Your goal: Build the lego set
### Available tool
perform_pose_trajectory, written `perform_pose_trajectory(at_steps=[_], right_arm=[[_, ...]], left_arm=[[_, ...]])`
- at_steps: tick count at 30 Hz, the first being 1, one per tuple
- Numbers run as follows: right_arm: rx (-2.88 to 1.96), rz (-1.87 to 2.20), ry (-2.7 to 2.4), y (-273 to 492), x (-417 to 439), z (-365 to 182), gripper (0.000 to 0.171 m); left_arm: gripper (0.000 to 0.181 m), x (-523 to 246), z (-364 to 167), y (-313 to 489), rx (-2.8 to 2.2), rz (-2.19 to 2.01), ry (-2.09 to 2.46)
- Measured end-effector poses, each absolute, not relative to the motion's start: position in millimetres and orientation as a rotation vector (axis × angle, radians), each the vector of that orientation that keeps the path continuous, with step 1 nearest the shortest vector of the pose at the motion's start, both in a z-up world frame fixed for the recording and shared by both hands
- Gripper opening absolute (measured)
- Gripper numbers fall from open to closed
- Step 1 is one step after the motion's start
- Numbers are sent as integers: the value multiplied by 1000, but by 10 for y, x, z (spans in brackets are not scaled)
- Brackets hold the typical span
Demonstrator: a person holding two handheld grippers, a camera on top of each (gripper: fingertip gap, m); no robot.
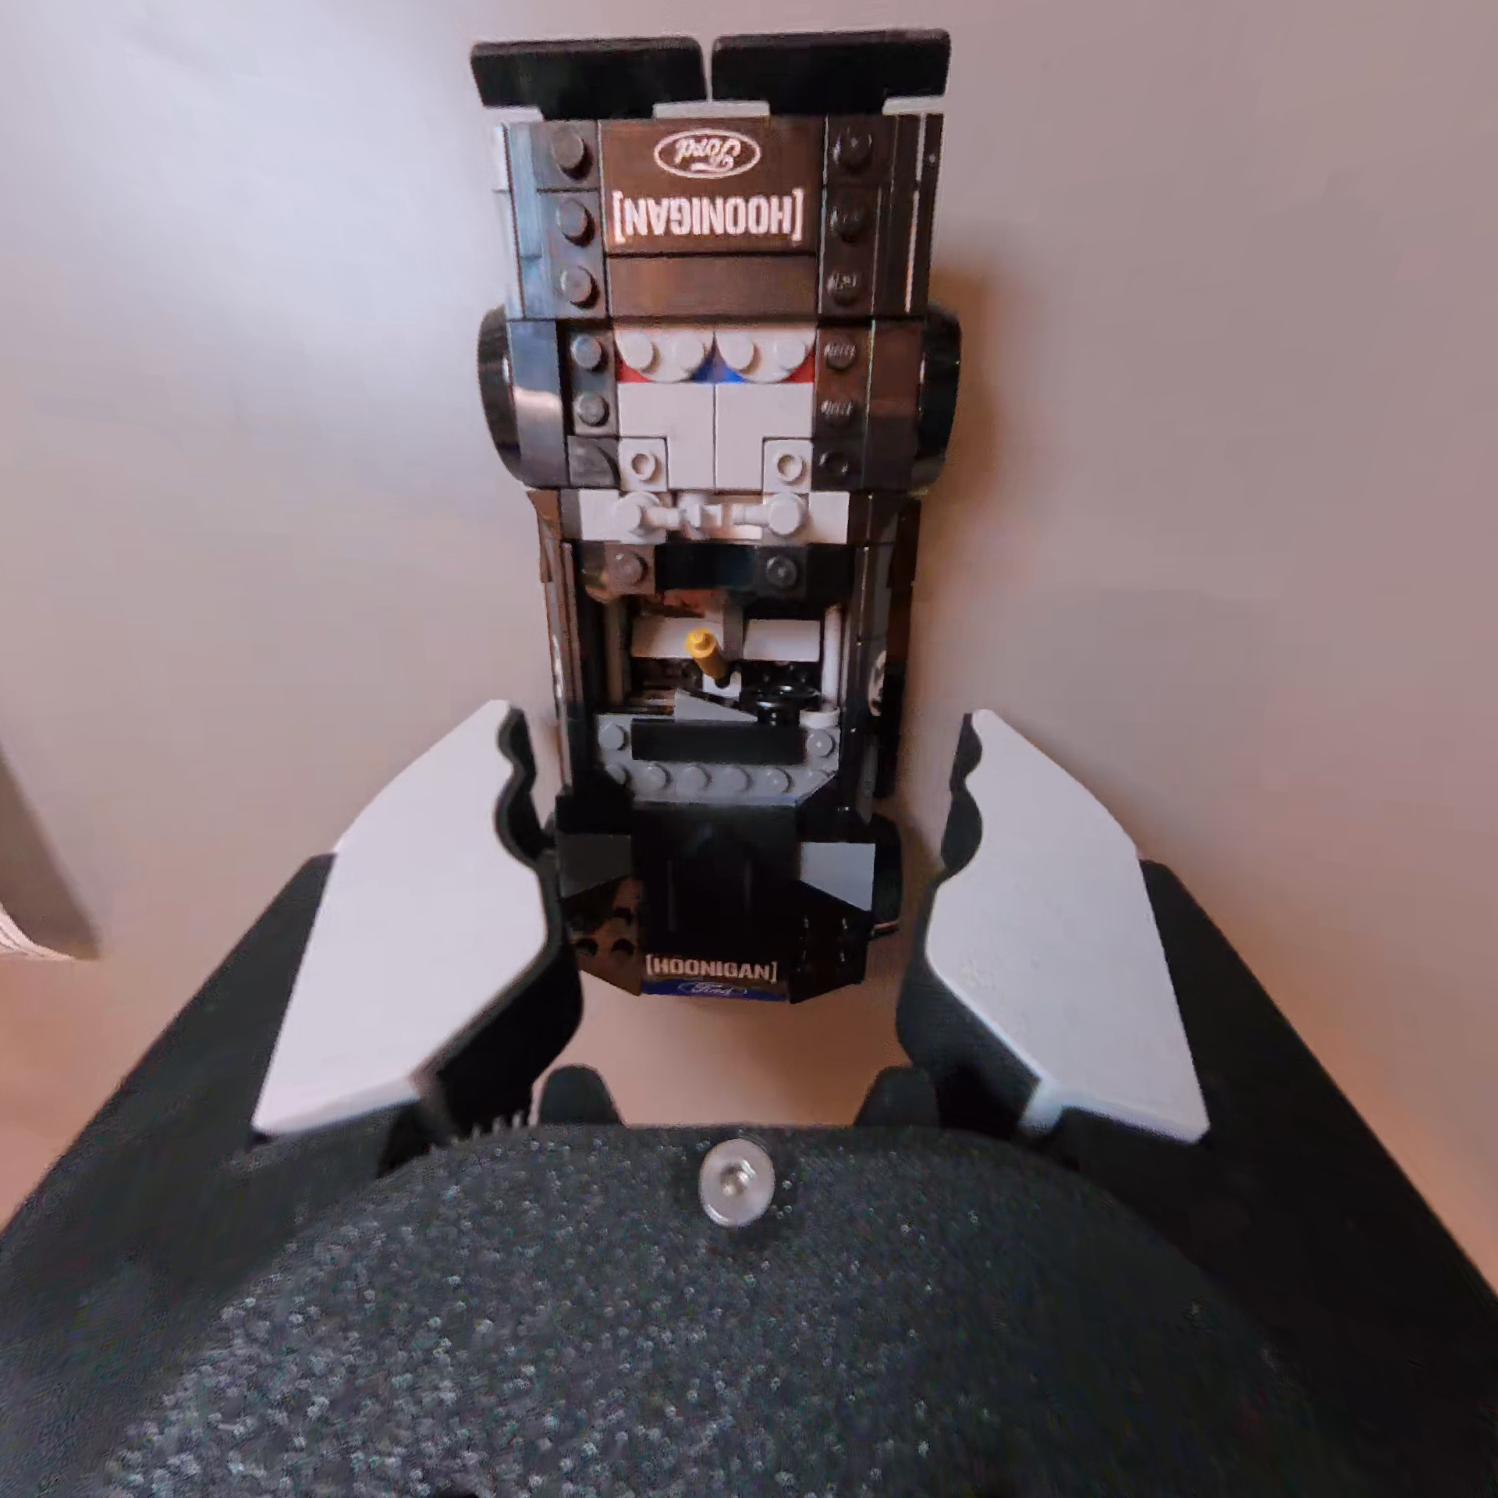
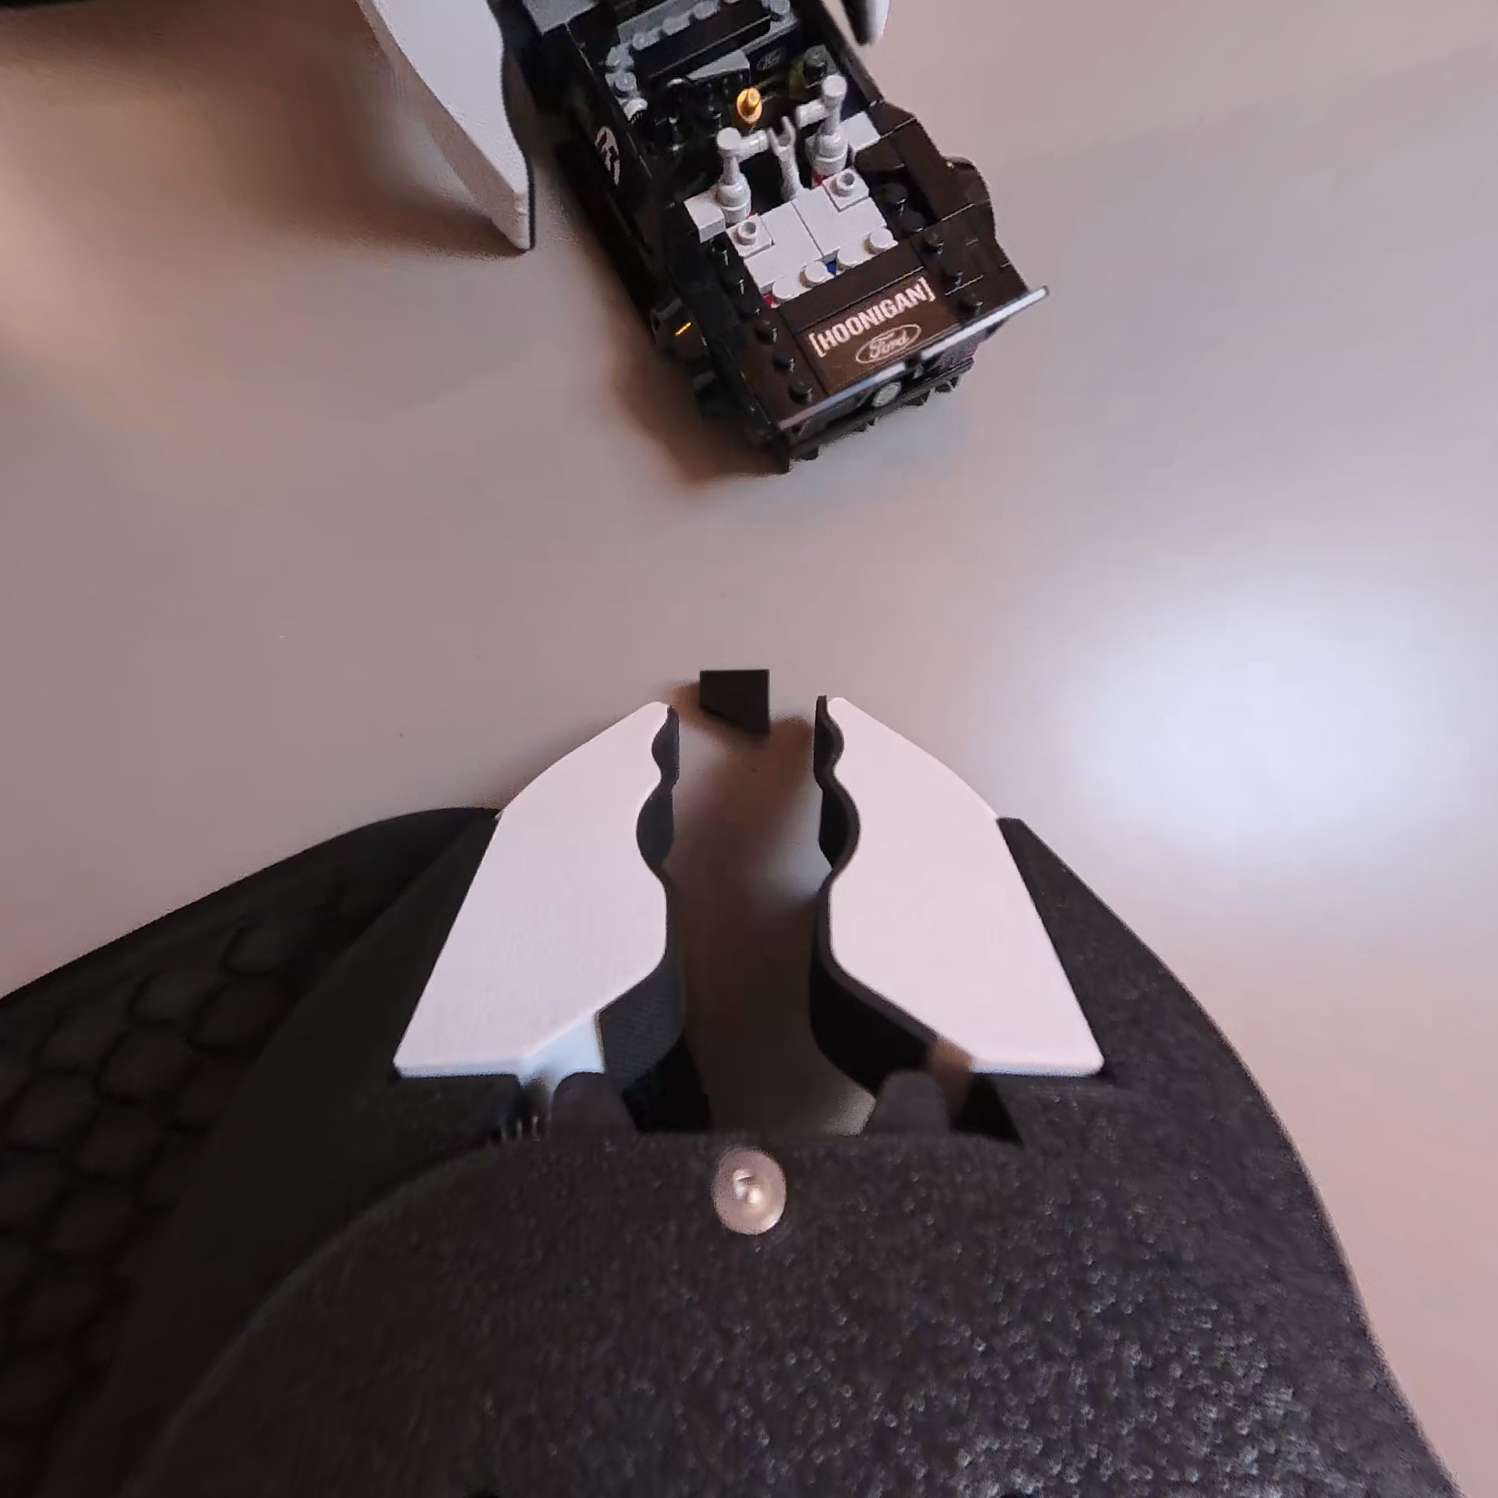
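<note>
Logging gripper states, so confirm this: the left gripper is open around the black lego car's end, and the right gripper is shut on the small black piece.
Not quite. The right gripper is open; the small black piece lies loose on the table just beyond its fingertips, as the right wrist view shows. The rest stands: the left gripper is open around the black lego car.

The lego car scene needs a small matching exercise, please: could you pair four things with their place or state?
Things:
1. lego car
2. small black piece
3. left gripper
4. gold peg

Places or states:
A. lying alone on the table, just ahead of the right gripper's fingertips
B. upright inside the car's open cabin
C. open, fingers on either side of the car's near end
D. standing on the table, roof not yet on

Pairs: 1-D, 2-A, 3-C, 4-B
</note>
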State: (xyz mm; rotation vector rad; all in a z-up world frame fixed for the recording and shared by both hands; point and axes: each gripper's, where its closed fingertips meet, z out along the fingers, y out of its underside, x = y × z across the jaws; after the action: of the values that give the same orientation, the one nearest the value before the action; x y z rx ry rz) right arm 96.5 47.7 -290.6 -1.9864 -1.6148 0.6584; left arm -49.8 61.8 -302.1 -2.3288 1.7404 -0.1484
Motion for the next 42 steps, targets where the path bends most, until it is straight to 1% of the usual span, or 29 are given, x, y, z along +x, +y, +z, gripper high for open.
perform_pose_trajectory(at_steps=[5,9,12,16,18,20,29,36,42], right_arm=[[-2005,557,-1665,429,907,-2946,32],[-2019,494,-1658,451,906,-2954,30],[-2035,511,-1638,456,905,-2957,27],[-2036,508,-1612,477,932,-2957,18],[-2030,507,-1601,480,940,-2955,18],[-2030,516,-1583,486,941,-2947,18],[-2033,689,-1411,564,886,-2839,17],[-1939,838,-1258,654,743,-2591,17],[-1849,834,-1162,770,655,-2459,17]], left_arm=[[100,-329,-3002,616,-2282,-161,1675],[91,-253,-2999,662,-2288,-196,1640],[78,-253,-2993,719,-2313,-215,1609],[77,-252,-2990,731,-2342,-231,1602],[76,-252,-2977,732,-2365,-261,1581],[72,-235,-2949,706,-2407,-362,1539],[71,-228,-2837,708,-2545,-797,1291],[71,-179,-2734,680,-2615,-1141,1095],[71,-105,-2668,663,-2615,-1375,916]])
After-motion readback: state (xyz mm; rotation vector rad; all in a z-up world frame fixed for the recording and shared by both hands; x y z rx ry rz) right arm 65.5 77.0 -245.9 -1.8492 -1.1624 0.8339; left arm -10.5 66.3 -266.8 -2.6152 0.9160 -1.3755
